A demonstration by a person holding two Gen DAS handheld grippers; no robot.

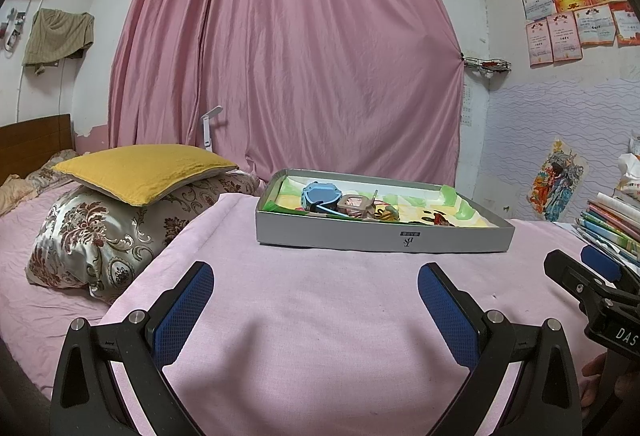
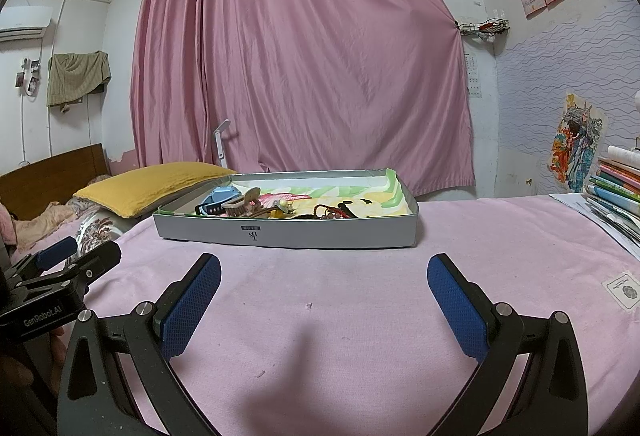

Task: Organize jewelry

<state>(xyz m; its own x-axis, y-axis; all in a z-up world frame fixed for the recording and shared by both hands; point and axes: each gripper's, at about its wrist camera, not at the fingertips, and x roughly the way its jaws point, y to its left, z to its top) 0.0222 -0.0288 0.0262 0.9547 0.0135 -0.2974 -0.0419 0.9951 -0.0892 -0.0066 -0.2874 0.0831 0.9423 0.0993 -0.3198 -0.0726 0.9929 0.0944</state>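
Jewelry (image 2: 280,206) sits heaped in shallow grey tray (image 1: 384,236) at far side of pink-covered worktop (image 2: 340,296): blue watch (image 1: 320,196), bead strand (image 2: 332,212), small bits tangled w/ it. Left claw (image 1: 316,300) and right claw (image 2: 324,296) both spread wide, nothing held, hovering well short of tray. Judgement: approach from above over the near wall, take one loose piece at the heap's edge; the tangle may drag neighbours out.
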